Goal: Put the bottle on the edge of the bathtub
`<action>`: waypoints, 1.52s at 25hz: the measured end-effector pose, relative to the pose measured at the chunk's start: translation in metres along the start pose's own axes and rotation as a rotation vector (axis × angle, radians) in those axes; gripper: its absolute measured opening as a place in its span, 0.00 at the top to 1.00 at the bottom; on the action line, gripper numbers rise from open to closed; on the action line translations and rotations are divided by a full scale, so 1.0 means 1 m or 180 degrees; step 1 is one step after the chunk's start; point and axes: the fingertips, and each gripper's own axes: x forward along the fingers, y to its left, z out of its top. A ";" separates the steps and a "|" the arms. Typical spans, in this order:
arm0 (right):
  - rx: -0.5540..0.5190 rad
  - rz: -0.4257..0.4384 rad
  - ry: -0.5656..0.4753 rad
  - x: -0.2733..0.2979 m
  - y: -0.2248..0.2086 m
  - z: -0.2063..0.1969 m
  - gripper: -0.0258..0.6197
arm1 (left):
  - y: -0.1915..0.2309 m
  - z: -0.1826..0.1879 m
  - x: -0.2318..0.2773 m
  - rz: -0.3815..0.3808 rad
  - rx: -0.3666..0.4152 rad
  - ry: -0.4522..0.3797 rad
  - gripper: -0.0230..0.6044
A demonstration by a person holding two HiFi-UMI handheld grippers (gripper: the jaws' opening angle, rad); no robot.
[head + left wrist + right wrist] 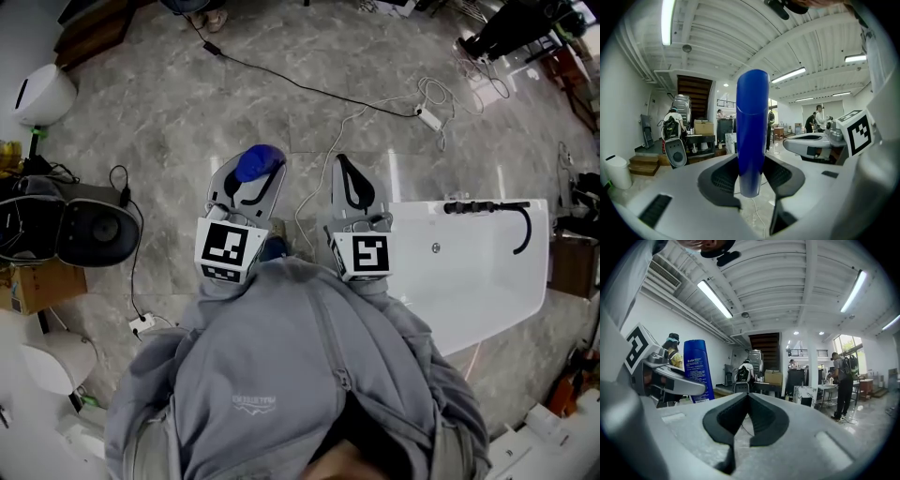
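1. Bottle (pixel 752 131), blue and upright, is gripped partway up its body by the left gripper (pixel 752 161); the jaws are held partly apart, with the pads pressed on either side of it.
2. The right gripper (pixel 749 398) is seen with its jaws brought together and nothing between them.
3. In the head view, both grippers are held out side by side over the grey stone floor (pixel 187 103), well apart from the far rim of the white bathtub (pixel 539 267), which lies to the right.
4. The tub's near corner is found just beside the right gripper; a black faucet (pixel 487 206) is mounted along its upper edge.
5. Open floor is left ahead of the grippers, crossed only by a black cable (pixel 309 86) and a white power strip (pixel 429 117).
6. The left side is crowded by a black case (pixel 84 225) and a cardboard box (pixel 37 286).
7. White print on the bottle's label is shown only in the right gripper view.
8. The bathtub is seen only in the head view, while both gripper views show the ceiling lights, a staircase and distant people.
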 end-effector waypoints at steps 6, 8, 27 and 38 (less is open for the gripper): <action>0.0032 -0.0258 0.0077 0.041 -0.018 -0.005 0.96 | 0.032 0.005 0.041 -0.0223 0.0012 -0.0011 0.71; 0.0036 -0.0334 0.0108 0.051 -0.023 -0.008 0.96 | 0.041 0.005 0.053 -0.0287 0.0012 -0.0005 0.71; -0.0028 -0.0671 0.0140 0.100 -0.074 0.000 0.96 | 0.072 0.017 0.124 -0.0586 -0.0010 0.0040 0.71; 0.0164 -0.1554 0.0273 0.074 -0.174 -0.041 0.96 | 0.010 0.017 0.231 -0.1371 0.0203 0.0098 0.71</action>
